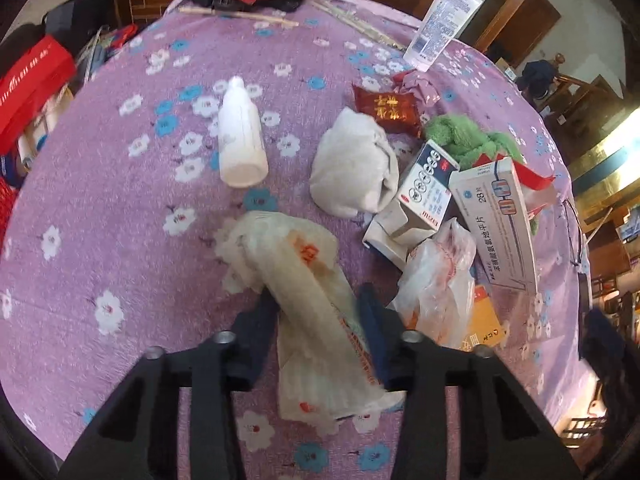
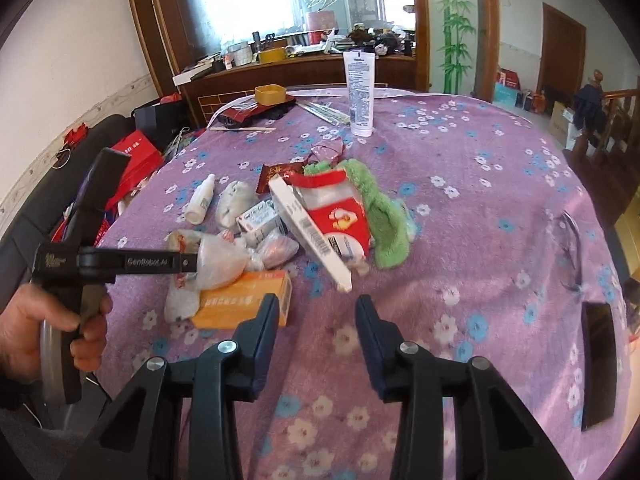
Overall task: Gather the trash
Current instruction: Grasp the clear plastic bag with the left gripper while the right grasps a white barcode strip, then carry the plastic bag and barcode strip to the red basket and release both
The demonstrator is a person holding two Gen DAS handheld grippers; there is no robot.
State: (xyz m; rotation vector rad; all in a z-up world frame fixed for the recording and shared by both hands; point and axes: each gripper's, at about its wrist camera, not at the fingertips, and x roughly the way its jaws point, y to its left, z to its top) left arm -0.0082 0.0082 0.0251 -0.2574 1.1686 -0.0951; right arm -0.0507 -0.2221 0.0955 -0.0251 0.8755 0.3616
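Purple floral cloth [image 1: 100, 208] w/ trash pile. Left gripper [image 1: 318, 306] pinches a plastic bag [image 1: 296, 264] at pile's near edge; right gripper [image 2: 316, 308] spread, holding nothing, just beside orange box [image 2: 244, 300].

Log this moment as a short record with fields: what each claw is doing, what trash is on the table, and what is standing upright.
surface: table with purple flowered cloth
left claw: around a crumpled plastic bag, which lies between its fingers; a firm grip cannot be confirmed
right claw: open, holding nothing, above the cloth
trash pile: white bottle lying down, wad of tissue, medicine boxes, orange box, red wrapper
also in pile: green cloth
upright: white tube at far edge
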